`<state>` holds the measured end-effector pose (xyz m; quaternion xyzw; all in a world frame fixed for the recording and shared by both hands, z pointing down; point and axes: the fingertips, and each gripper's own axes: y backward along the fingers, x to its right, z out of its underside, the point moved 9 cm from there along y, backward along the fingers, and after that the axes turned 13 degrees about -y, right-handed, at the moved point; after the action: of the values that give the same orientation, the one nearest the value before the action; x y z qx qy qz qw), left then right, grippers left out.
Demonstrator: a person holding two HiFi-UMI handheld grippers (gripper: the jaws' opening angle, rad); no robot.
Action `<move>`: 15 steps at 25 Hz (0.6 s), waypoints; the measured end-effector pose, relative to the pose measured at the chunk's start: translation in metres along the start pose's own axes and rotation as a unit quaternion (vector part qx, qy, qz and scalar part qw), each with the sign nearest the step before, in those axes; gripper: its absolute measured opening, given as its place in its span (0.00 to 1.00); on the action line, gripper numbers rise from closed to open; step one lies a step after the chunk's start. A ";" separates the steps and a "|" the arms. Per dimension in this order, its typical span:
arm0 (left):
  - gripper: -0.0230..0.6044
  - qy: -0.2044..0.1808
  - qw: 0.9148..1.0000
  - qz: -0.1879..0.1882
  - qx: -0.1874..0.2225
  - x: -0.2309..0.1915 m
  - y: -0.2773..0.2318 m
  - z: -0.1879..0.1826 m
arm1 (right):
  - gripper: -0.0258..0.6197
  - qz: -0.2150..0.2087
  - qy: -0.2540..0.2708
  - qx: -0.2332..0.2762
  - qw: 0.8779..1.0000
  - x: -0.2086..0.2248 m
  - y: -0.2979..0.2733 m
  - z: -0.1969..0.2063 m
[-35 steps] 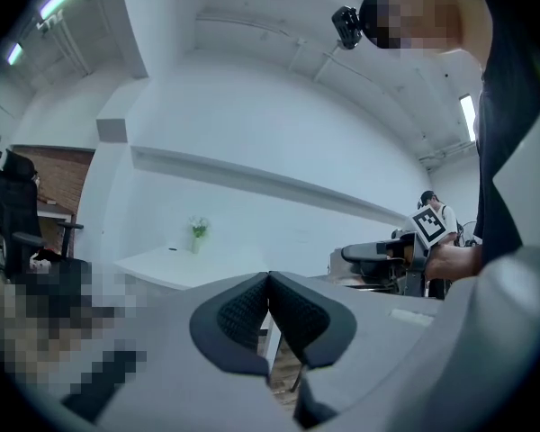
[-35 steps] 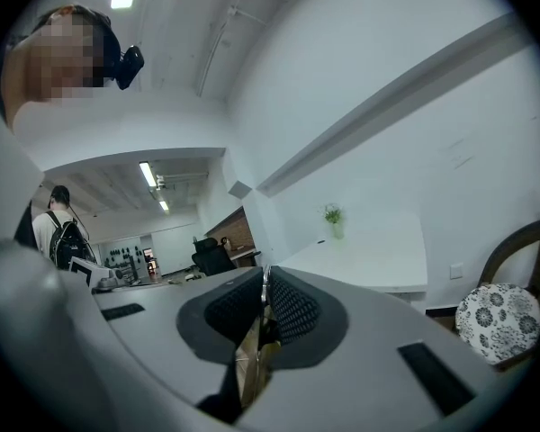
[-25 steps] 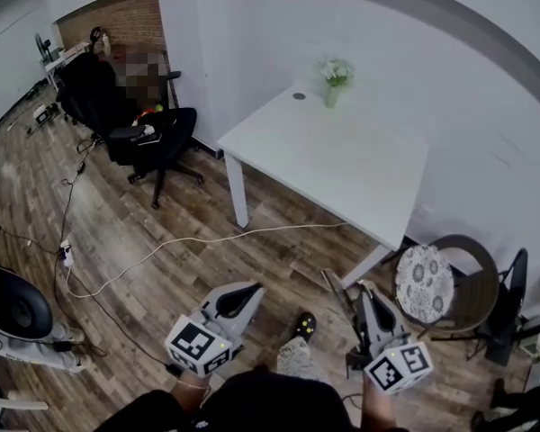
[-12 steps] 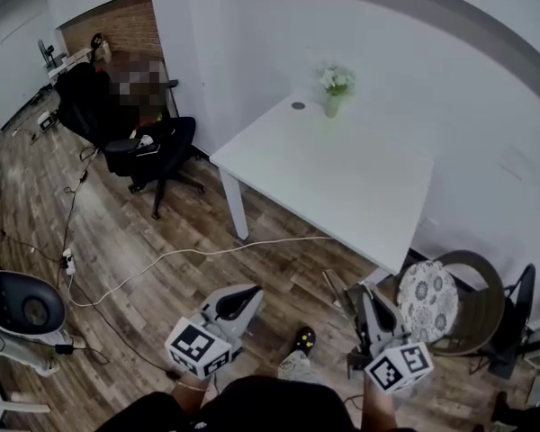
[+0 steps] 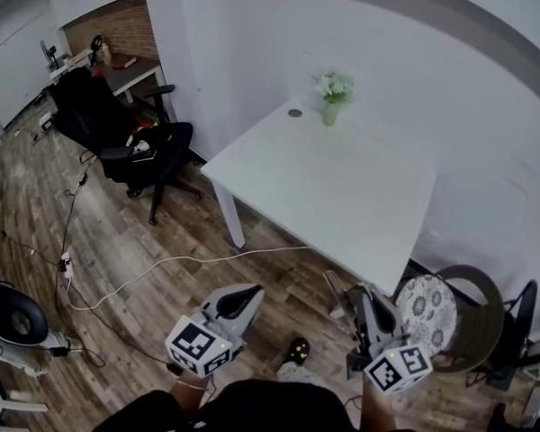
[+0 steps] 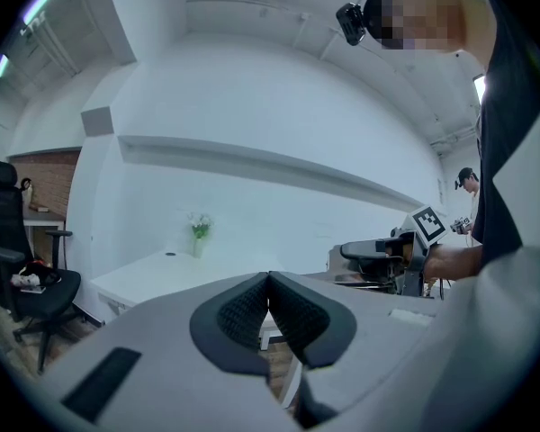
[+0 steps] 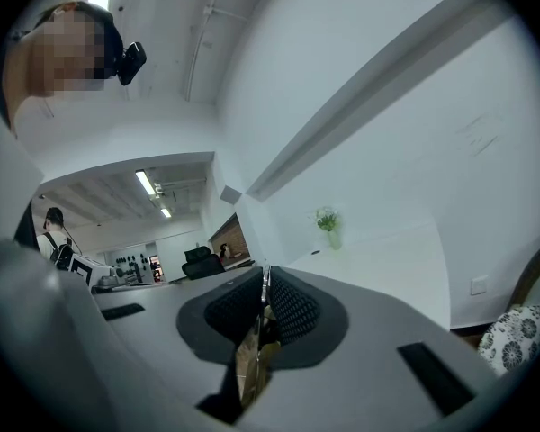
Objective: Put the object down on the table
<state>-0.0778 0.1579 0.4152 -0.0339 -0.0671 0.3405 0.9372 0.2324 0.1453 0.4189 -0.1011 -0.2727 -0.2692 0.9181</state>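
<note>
1. Brown wood-plank floor. It runs under everything listed and carries a long white cable in a loose curve.
2. White rectangular table, white legs, set against the white wall. Its top is bare apart from items 7 and 9 at the far end.
3. Black swivel office chair, to the left of the table, with small items on its seat.
4. Round dark-framed tub chair with a round floral-patterned cushion, at the table's right near corner.
5. Left gripper, grey body with a marker cube, held over the floor. Pads pressed together with nothing between them, as the left gripper view shows.
6. Right gripper, same make, held just short of the table's near edge. Pads pinched on item 8 in the right gripper view.
7. Pale slim vase of white flowers, upright.
8. Thin flat tan piece, kind not readable. It is clamped edge-on in the right gripper, off the table.
9. Small dark round disc, just left of the vase.
</note>
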 end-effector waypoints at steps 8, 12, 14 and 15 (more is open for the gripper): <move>0.03 0.007 1.000 -0.022 -0.010 -0.012 -0.021 -0.001 | 0.08 -0.013 0.000 -0.012 1.000 0.023 -0.029 -0.014; 0.03 0.006 0.999 -0.036 -0.016 -0.017 -0.030 -0.003 | 0.08 -0.021 0.003 -0.020 1.000 0.033 -0.042 -0.020; 0.03 0.005 0.999 -0.041 -0.017 -0.019 -0.035 -0.004 | 0.08 -0.027 0.002 -0.021 0.999 0.038 -0.049 -0.023; 0.03 0.004 0.999 -0.043 -0.018 -0.019 -0.038 -0.004 | 0.08 -0.030 0.001 -0.022 0.999 0.041 -0.053 -0.025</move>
<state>-0.0680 0.1165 0.4133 -0.0489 -0.0707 0.2987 0.9505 0.2437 0.0751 0.4232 -0.1127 -0.2683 -0.3030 0.9075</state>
